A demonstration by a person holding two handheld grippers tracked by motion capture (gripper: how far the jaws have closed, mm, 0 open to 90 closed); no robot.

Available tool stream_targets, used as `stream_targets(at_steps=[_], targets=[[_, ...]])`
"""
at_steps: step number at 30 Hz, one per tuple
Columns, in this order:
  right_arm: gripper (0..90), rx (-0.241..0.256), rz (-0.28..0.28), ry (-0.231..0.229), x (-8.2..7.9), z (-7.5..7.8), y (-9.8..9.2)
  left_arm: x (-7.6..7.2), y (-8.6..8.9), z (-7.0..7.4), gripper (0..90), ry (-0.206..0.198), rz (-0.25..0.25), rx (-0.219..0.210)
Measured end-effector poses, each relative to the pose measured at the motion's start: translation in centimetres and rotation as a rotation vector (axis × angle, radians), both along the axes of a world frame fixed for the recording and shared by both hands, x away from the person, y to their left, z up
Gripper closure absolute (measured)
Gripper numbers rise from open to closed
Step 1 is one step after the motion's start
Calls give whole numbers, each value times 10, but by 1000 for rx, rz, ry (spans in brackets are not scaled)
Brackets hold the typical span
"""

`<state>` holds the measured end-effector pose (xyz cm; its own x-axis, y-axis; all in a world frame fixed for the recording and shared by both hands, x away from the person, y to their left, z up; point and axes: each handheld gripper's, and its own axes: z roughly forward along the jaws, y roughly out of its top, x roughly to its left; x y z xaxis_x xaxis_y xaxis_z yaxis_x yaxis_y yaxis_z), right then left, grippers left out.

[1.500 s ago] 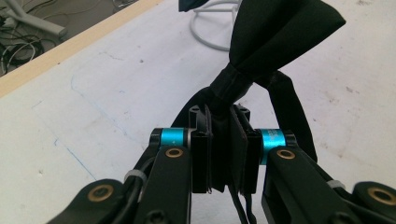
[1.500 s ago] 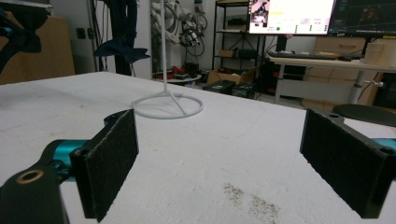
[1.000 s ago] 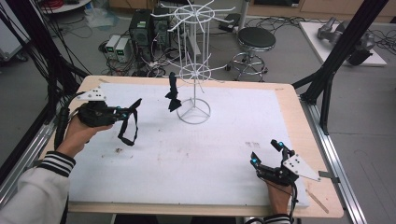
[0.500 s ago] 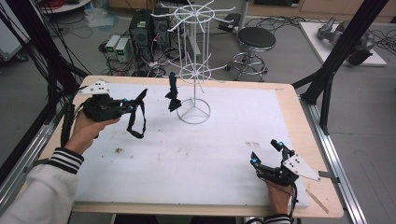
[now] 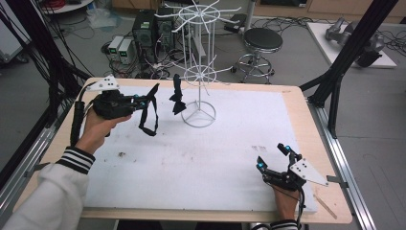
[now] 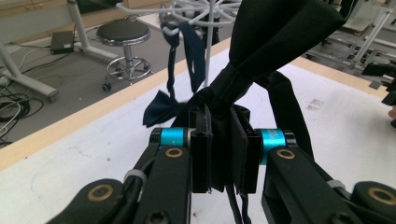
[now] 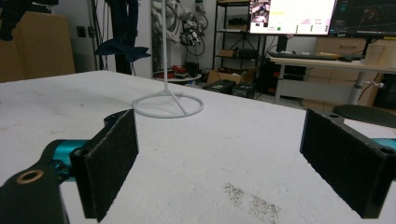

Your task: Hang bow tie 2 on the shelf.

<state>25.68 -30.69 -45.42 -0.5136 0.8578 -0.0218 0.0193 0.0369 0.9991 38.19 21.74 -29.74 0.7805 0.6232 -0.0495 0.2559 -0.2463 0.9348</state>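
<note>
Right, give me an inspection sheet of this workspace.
Surface: white table top, a few dark smudges.
Job's things: black bow tie with strap loop, held off the table; second bow tie hanging on the white wire rack.
Clutter: nothing seen.
Grippers: left gripper shut on the black bow tie; right gripper open, resting low at the near edge.
Cables: one trails from each gripper.
Surroundings: stool, computers on the floor.

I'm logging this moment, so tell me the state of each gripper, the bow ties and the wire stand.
left gripper: shut on the black bow tie, held above the table
black bow tie: clamped, strap hanging in a loop
right gripper: open, low over the table
navy bow tie: hanging from the wire stand
wire stand: upright on the table
</note>
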Motion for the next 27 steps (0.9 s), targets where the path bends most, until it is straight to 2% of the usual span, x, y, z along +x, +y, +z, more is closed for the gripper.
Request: stream_targets(at_steps=[11,12,15,27], targets=[[109,3,-1,4,0,0,0,3,-14,10,794,-26,-2,3],[109,4,0,4,0,0,0,4,-15,11,794,-23,-1,-9],[109,2,2,0,0,0,0,5,-19,14,794,-30,-5,10],[109,7,0,4,0,0,0,11,-34,27,794,-46,-4,8]])
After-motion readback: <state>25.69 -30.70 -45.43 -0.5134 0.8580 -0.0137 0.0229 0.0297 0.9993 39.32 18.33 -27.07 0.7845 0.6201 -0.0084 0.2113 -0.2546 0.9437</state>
